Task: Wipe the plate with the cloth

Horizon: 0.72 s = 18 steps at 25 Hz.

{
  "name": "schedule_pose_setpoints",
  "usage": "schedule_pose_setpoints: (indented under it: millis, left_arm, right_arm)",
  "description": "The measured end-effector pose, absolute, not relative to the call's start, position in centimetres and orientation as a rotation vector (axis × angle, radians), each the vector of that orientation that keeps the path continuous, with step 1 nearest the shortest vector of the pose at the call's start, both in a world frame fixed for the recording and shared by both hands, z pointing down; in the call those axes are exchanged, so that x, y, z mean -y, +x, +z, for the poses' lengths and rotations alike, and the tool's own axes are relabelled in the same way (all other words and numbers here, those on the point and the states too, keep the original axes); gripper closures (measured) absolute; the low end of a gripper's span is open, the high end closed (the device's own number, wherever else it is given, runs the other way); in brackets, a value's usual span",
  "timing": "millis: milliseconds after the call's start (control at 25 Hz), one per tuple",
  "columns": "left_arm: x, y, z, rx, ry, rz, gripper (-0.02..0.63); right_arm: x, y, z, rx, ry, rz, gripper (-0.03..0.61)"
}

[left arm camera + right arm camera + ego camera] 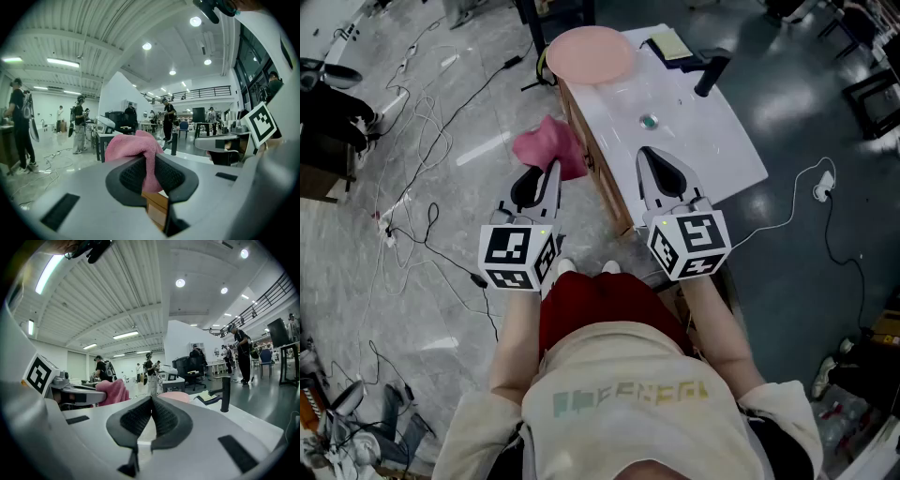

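Note:
A pink plate (589, 52) lies at the far end of the white sink counter (712, 159); in the right gripper view the plate (176, 396) shows beyond the jaws. My left gripper (551, 167) hangs left of the counter, over the floor, shut on a pink cloth (549, 147). In the left gripper view the cloth (136, 149) bunches above and between the jaws of the left gripper (151, 161). My right gripper (649, 155) is over the counter's near part, shut with nothing in it; the right gripper (152, 401) has its jaws touching.
A black faucet (711, 73) stands at the counter's right side, with a drain (649, 121) in the basin and a yellow sponge on a dark tray (671, 44) beyond. Cables run across the grey floor (441, 141) on the left. Several people stand far off.

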State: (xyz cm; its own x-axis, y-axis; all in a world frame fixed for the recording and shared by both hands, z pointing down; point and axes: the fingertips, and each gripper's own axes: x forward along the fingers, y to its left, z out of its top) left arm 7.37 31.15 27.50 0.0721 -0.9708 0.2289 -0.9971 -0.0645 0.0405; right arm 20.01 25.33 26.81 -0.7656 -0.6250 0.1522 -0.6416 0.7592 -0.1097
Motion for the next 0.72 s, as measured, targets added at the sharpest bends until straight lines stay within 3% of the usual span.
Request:
schedule_pose_setpoints:
  millis: [720]
  left_arm:
    - [-29.4, 5.7, 26.3, 2.04, 2.154, 0.191, 0.552]
  right_arm:
    - [-22.8, 20.3, 26.4, 2.85, 1.107, 0.369, 0.538]
